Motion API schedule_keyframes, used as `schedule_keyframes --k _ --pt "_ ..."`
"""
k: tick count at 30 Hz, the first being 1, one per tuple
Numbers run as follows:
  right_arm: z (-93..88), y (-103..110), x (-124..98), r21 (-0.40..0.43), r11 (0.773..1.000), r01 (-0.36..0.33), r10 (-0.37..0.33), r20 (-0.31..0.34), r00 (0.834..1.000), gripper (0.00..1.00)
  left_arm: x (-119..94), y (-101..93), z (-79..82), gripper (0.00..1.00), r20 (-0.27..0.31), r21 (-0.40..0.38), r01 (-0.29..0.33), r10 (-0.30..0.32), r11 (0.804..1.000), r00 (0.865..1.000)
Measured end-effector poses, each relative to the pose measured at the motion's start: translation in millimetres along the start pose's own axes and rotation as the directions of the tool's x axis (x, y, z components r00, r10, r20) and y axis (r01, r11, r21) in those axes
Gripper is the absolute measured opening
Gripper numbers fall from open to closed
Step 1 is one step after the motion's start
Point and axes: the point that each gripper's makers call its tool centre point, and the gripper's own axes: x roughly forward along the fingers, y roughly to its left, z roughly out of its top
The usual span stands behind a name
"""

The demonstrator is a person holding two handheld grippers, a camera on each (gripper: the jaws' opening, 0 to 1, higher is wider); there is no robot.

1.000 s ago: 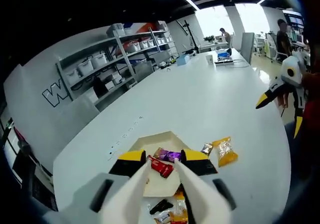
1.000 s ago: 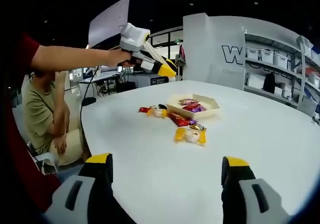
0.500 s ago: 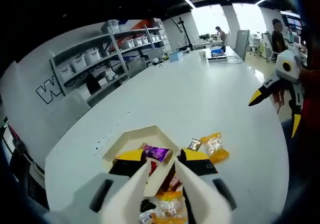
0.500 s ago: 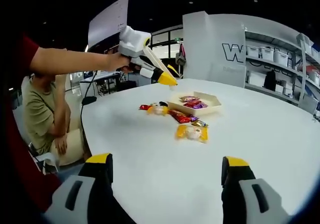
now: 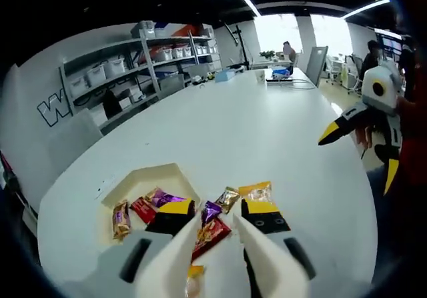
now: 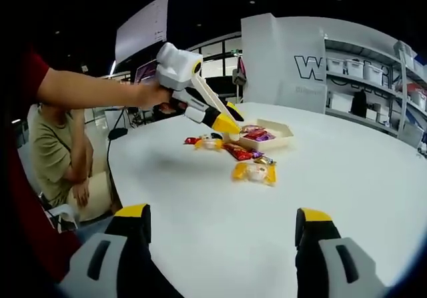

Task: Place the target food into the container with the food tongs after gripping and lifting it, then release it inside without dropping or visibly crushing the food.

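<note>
Left gripper view. At lower left of the frame a cream tray (image 5: 143,176) lies on the white surface (image 5: 267,131); it holds a brown-gold packet (image 5: 121,219), a red packet (image 5: 143,209) and a purple packet (image 5: 164,198). At bottom centre the left hand-held gripper (image 5: 218,219) rises with its yellow-tipped jaws apart, clamped on nothing. Between the jaws lies a red-orange snack packet (image 5: 211,233) on the surface, just beside the tray, with a small purple packet (image 5: 211,211) and a gold packet (image 5: 228,199) above it. A yellow packet (image 5: 255,191) lies to the right of these, touching the tip of the right-hand jaw in the picture. At the right edge the right hand-held gripper (image 5: 354,135) hangs over the surface, jaws apart.

Right gripper view. At left a seated person in an olive shirt (image 6: 57,158) sits beyond the surface edge. A bare forearm (image 6: 87,90) reaches from the left, holding the left hand-held gripper (image 6: 230,119) tilted down over the packets near the tray (image 6: 273,133) at upper centre. The yellow packet (image 6: 253,172) lies nearest the camera. Along the bottom the right hand-held gripper (image 6: 223,226) stands with jaws wide apart, holding nothing.
</note>
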Motion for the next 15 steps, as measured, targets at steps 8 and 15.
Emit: schedule_keyframes --k 8,15 --pt "-2.9 1.3 0.5 0.004 1.000 -0.008 0.008 -0.009 1.000 0.87 19.1 -27.0 -3.3 0.27 -0.004 -0.019 0.060 -0.060 0.998 0.998" --pt "-2.1 -1.8 -0.5 0.022 1.000 -0.009 0.009 -0.005 1.000 0.88 31.2 -40.7 -3.8 0.27 0.008 -0.069 0.093 -0.093 0.993 0.996"
